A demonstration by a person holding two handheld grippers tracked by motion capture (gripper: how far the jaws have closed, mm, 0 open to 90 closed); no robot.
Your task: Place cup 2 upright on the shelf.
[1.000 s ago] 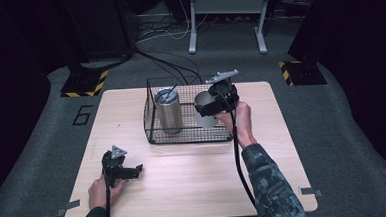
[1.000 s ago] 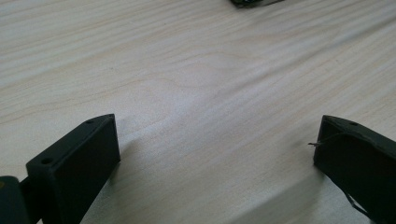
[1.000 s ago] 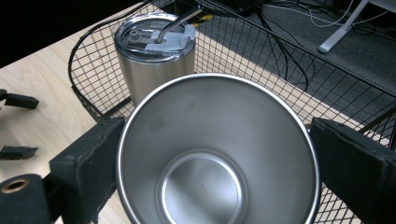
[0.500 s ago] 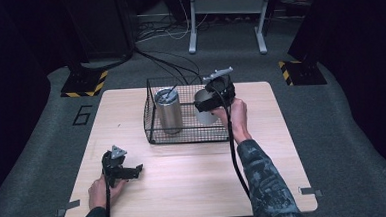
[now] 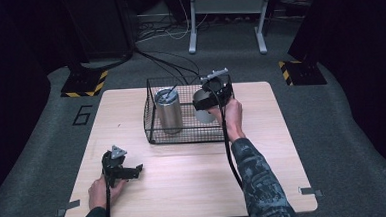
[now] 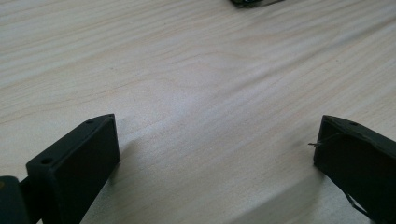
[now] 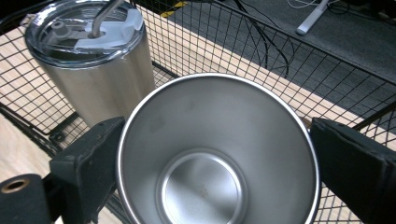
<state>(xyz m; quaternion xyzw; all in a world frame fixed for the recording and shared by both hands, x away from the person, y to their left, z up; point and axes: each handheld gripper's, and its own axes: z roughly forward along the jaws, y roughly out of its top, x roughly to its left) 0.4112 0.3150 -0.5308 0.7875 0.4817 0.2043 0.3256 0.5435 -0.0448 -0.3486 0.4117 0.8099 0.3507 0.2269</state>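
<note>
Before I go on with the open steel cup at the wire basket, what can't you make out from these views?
- Open steel cup: its foot; in the right gripper view its own rim hides it, in the high view the right gripper covers it, so seated or lifted is unclear.
- Grip: whether the pads press the cup wall.
- Lidded tumbler: contents, behind its lid.
- Wire basket: its right end, behind the person's hand.
- Left gripper: body cut off by the frame edge.

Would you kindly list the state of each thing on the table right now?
Open steel cup: upright, empty, between the right gripper's jaws, in the basket.
Lidded tumbler: upright, lid on, straw in, in the basket.
Wire basket: standing on the table.
Right gripper: shut on the open steel cup.
Left gripper: open, empty, resting on the table.
</note>
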